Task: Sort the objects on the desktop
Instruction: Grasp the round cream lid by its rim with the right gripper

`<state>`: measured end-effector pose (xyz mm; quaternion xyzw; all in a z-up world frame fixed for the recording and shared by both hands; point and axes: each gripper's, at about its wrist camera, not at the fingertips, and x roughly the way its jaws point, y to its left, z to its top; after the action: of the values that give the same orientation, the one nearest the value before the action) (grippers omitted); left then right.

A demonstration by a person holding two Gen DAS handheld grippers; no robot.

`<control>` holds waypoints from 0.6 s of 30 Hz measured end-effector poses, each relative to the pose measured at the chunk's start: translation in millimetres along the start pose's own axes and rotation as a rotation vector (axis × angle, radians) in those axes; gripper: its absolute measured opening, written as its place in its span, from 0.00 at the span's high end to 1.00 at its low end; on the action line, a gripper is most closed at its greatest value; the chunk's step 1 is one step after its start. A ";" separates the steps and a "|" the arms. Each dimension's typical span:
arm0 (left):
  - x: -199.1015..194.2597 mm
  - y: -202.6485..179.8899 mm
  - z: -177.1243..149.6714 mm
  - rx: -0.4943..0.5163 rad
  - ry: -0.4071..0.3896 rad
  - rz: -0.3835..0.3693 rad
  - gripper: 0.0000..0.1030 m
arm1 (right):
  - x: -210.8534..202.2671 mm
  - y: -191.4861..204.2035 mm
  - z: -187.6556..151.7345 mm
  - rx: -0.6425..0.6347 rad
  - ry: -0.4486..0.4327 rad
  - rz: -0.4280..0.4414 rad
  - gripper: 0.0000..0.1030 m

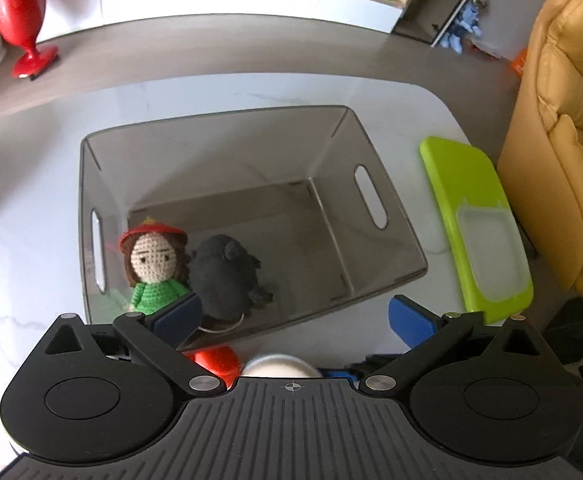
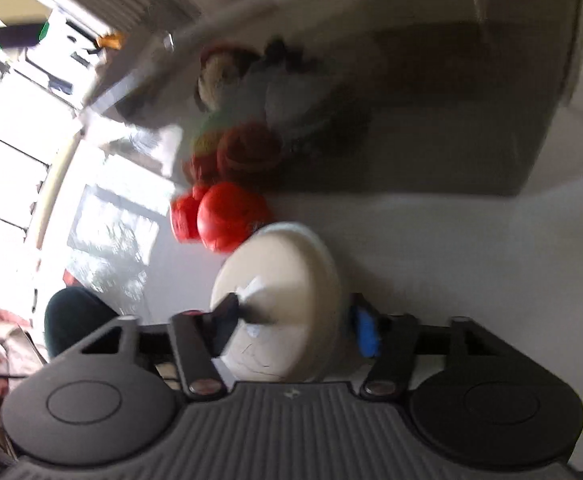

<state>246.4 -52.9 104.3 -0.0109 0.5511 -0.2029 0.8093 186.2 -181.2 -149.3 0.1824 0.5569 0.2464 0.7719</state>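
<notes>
A smoky clear bin (image 1: 375, 168) stands on the white table. In its near left corner lie a crochet doll (image 1: 151, 264) with a red hat and green body and a black plush toy (image 1: 223, 276). My left gripper (image 1: 291, 316) is open and empty above the bin's near rim. A red toy (image 1: 213, 362) and a cream round object (image 1: 277, 366) lie just before the bin. In the blurred, tilted right wrist view my right gripper (image 2: 295, 320) is shut on the cream round object (image 2: 287, 276). The red toy (image 2: 219, 216) and the bin (image 2: 451, 120) lie beyond it.
A lime green tray (image 1: 463, 184) with a clear lid (image 1: 487, 248) on it lies right of the bin. A yellow padded chair (image 1: 559, 140) stands at the table's right edge. A red vase (image 1: 21, 12) stands on the floor far left.
</notes>
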 end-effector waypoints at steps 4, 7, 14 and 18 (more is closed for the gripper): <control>-3.0 6.3 -2.0 -0.010 -0.023 0.005 0.00 | -12.3 -5.4 6.4 0.045 -0.003 0.041 0.61; -3.4 12.6 -4.1 -0.026 -0.021 -0.003 0.00 | -16.2 -5.9 6.0 0.048 -0.016 0.018 0.62; -5.3 29.1 -15.3 -0.072 -0.021 -0.020 0.00 | -25.6 -18.1 -0.8 0.091 -0.036 0.008 0.62; -4.2 35.1 -19.1 -0.090 -0.013 -0.020 0.00 | -30.7 -29.4 -11.1 0.146 -0.060 0.038 0.62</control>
<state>239.0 -15.3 92.1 -0.0541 0.5545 -0.1857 0.8094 172.9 -222.9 -145.5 0.2562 0.5464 0.2141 0.7681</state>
